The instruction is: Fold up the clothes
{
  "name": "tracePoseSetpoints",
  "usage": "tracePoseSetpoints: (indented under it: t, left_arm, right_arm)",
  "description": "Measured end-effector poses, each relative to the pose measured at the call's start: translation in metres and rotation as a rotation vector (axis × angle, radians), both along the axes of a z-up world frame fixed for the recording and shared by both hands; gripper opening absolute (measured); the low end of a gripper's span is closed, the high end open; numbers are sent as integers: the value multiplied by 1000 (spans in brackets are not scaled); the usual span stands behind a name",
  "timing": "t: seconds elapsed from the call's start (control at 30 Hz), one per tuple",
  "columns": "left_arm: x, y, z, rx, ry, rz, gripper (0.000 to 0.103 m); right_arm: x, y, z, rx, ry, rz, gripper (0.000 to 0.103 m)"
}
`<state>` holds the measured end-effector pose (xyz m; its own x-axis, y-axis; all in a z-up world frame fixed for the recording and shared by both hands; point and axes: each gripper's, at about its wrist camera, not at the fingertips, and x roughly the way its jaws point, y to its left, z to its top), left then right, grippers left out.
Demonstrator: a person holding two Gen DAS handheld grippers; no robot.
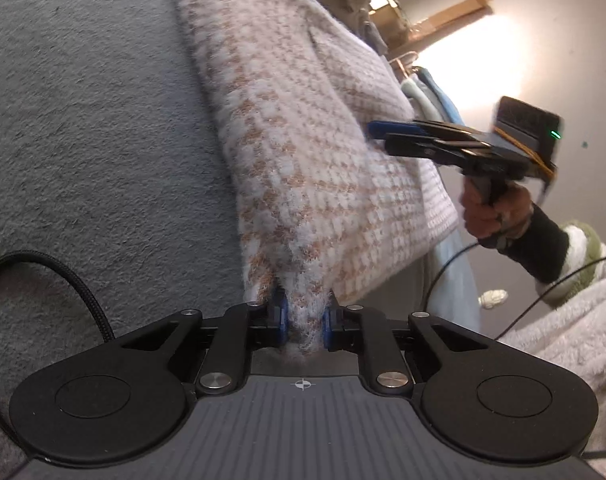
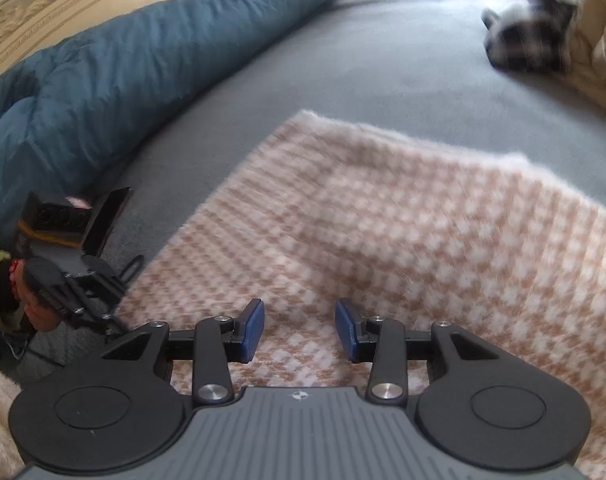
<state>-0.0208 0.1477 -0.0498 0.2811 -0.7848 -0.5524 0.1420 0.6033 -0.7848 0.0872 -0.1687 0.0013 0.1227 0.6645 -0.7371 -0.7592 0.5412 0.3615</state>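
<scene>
No brand, label or readable writing shows anywhere: each tool carries only a small crosshair mark on its ribbed grey body, and a green light glows on the back of the far tool.

In the left wrist view, a black braided cable point(image 1: 79, 284) loops over the grey bed cover point(image 1: 83, 120) at the left of the frame. At bottom centre your left gripper point(image 1: 305, 326) has its blue pads pressed on a bunched corner of the pink-and-tan checked sweater point(image 1: 303, 152), which runs from there up to the top centre. At the right of the frame your right hand point(image 1: 495, 210), in a black sleeve, holds the right gripper point(image 1: 379, 136) just over the sweater's right edge. Beyond it, at upper right, a pale wall carries a bright patch of light, and a fluffy pale blanket point(image 1: 563, 332) fills the lower right.

In the right wrist view, a carved cream headboard point(image 2: 63, 4) sits at upper left, a teal quilt point(image 2: 123, 72) heaped below it. The left gripper's black body is at the left edge. At bottom centre the right gripper's fingers stand partly apart with nothing between them, above the sweater spread across the centre and right. A blurred black-and-white checked garment point(image 2: 531, 36) lies at upper right.
</scene>
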Motion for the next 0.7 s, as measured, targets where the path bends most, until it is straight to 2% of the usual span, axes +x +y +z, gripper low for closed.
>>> tracePoseSetpoints:
  t: [0.1,0.17,0.23,0.3,0.33,0.43,0.53,0.6,0.63,0.7]
  left_arm:
    - [-2,4,-6,-27,32,35,15]
    - [-2,9,-10,-48,56,61,15]
    - [-3,12,-13,-63,70,81,14]
    - [-3,11,-14,-59,77,88,14]
    - [-2,11,-14,-58,81,91,14]
    - [-1,11,-15,-66,97,98,14]
    - [0,12,-18,-84,112,108,14]
    - [0,13,-21,-94,118,112,14]
    - [-1,13,-21,-91,118,110,15]
    - [-2,13,-19,-83,107,111,15]
  right_arm:
    - [-25,6,14,58,-50,150,41]
    - [-39,17,4,-12,-102,218,39]
    - [-43,25,-22,-162,-174,223,33]
    - [-38,17,-30,-131,-166,212,30]
    - [-36,16,-23,-128,-151,188,27]
    - [-48,7,3,-74,-202,197,28]
    - [-72,4,4,-63,-181,305,27]
    - [-88,12,-23,-179,-208,341,25]
    - [-94,11,-36,-199,-248,347,25]
    - [-95,10,-35,-181,-245,323,24]
